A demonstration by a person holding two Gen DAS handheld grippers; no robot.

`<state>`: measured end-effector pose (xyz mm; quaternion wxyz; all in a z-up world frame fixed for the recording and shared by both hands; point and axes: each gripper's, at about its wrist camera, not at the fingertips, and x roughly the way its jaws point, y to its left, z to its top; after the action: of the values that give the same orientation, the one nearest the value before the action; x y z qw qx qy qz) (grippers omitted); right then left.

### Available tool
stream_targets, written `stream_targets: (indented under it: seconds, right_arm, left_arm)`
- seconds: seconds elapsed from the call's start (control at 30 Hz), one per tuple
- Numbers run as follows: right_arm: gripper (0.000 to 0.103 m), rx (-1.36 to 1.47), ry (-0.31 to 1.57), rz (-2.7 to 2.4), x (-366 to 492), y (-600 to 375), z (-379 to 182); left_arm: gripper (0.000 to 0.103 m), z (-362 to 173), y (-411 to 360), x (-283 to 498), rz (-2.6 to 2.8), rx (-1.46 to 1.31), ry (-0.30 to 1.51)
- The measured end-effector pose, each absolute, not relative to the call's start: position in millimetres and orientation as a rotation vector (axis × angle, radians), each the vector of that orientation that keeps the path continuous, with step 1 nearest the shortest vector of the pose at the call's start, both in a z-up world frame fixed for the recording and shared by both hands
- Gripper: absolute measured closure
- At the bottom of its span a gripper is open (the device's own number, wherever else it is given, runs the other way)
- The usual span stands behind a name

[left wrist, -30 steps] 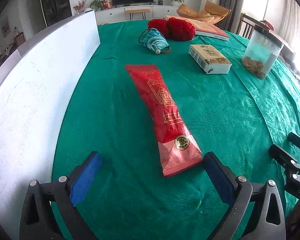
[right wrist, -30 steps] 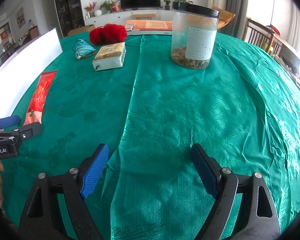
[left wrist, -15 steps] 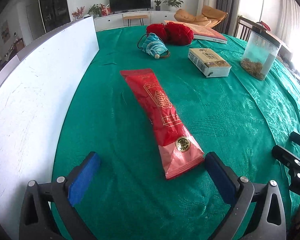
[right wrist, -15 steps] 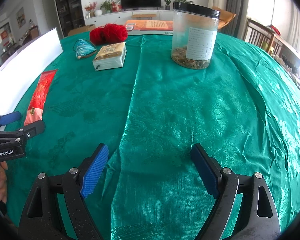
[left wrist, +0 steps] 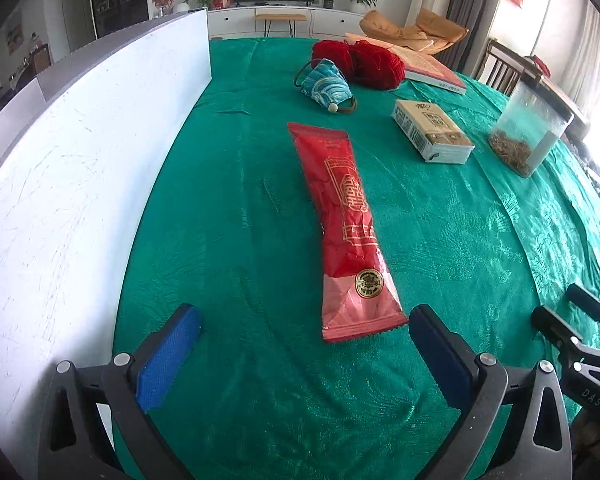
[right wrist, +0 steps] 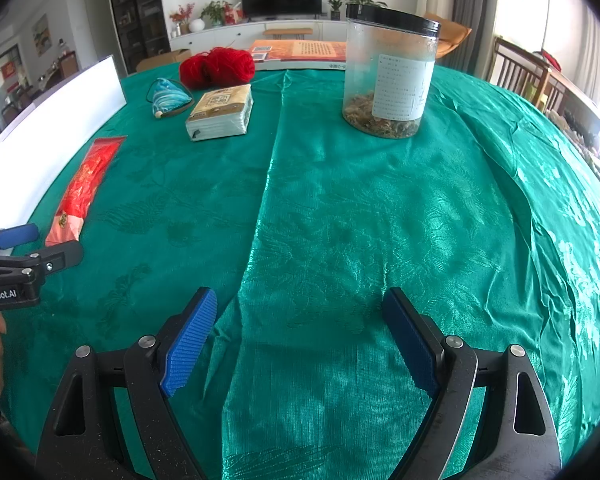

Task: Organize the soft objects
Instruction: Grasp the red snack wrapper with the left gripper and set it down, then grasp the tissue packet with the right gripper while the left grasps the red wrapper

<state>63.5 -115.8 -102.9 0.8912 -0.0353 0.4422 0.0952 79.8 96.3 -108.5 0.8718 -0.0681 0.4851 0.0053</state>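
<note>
Moved: left gripper (left wrist: 304, 344) drifts slightly back from red packet (left wrist: 350, 224), jaws wide, empty | right gripper (right wrist: 300, 340) open, idle | packet flat on green cloth (left wrist: 220, 220) beside white board (left wrist: 80, 160) | light, crinkly, slippery; pinch near sealed end.

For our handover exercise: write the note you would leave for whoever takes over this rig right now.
Left gripper: open, empty, low over the cloth, near end of the red packet just ahead between its fingers.
Right gripper: open, empty, over bare cloth.
Farther back: yarn, blue pouch, tissue pack, jar, book.
Done: nothing gripped yet.
Left: probably grip the packet first, then sort the other soft things.
</note>
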Motion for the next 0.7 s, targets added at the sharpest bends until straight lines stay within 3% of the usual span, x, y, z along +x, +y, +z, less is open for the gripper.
stream_targets:
  seconds: [0.23,0.37,0.53,0.7]
  right_arm:
    - [0.015,-0.066,0.918,0.209,64,-117,-102]
    - [0.015,0.124,0.871,0.277,79,-131,-85]
    - [0.015,0.038,0.918,0.337,167,-75,-65]
    - [0.017,-0.070,1.025,0.358,238,-11,-85]
  left_arm:
    - [0.000,-116,82,98,0.044,-0.031,0.978]
    - [0.000,-117,84,97,0.048,-0.031,0.956]
    - [0.000,-117,84,98,0.052,-0.031,0.956]
    - [0.000,-117,84,97,0.052,-0.032,0.956]
